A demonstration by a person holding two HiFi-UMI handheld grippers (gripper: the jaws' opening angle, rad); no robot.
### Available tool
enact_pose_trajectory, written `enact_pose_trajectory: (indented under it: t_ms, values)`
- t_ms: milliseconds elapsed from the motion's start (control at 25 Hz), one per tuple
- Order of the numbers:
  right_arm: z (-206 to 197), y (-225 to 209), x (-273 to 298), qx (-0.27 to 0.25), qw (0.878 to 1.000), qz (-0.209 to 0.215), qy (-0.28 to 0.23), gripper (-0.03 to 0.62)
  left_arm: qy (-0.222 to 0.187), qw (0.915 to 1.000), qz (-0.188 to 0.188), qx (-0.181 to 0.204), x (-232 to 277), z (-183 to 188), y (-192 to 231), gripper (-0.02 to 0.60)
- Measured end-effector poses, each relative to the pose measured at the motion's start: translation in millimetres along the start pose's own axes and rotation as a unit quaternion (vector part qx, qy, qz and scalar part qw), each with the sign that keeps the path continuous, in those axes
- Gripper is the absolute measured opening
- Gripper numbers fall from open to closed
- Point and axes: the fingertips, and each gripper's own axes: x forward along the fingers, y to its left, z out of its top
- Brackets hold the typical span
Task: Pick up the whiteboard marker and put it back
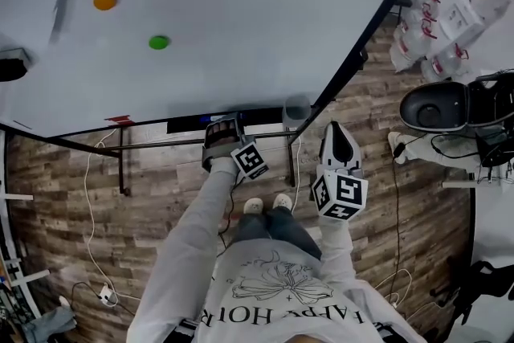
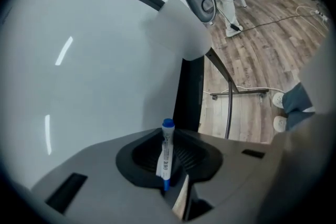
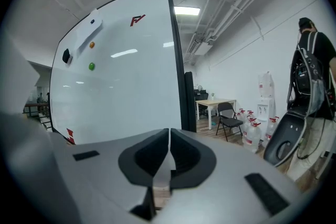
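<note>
The whiteboard marker stands upright in the left gripper, whose jaws are closed on its white barrel. It has a blue cap on top and a blue end below. There is dark print down the barrel, but it is too small for me to read. The left gripper sits at the bottom edge of the whiteboard, just by the dark ledge that runs along that edge. Whether the marker touches the ledge I can't tell.

The right gripper is beside it, past the board's lower right corner, with its jaws pressed together and nothing between them.

Near the top edge of the board is a red logo shaped like a slanted letter F. An orange magnet and a green magnet stick to the board towards its left side, well apart from the grippers, and a small red mark sits at the bottom edge. The person's pale shirt carries a line drawing of a flower with lettering under it, of which I can only make out "APPY".

The floor is grey-brown wood plank, with white cables trailing over it. Off to the right stand water bottles with red caps, and farther back are a folding chair and a light table. Another person with a backpack stands at the right.
</note>
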Motion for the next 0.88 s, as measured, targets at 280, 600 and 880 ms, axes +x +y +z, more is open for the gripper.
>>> enact_pose_trajectory:
  t_ms: [280,600,880]
  values:
    - [-3.2,-4.7,0.7,0.002,1.0,-0.006,0.003,0.01,0.005,1.0,-0.004,-0.001,6.3,2.7,-6.2,0.069]
    - [-3.7,-5.6,2.8,0.005,1.0,-0.005,0.004,0.011,0.01,0.9994,-0.018,-0.028,6.3,1.5,-6.8,0.095]
    - [1.3,4.5,1.3,0.001,1.0,0.007,-0.002,0.011,-0.004,0.9979,-0.005,-0.065,-8.9,1.1,9.4,0.109]
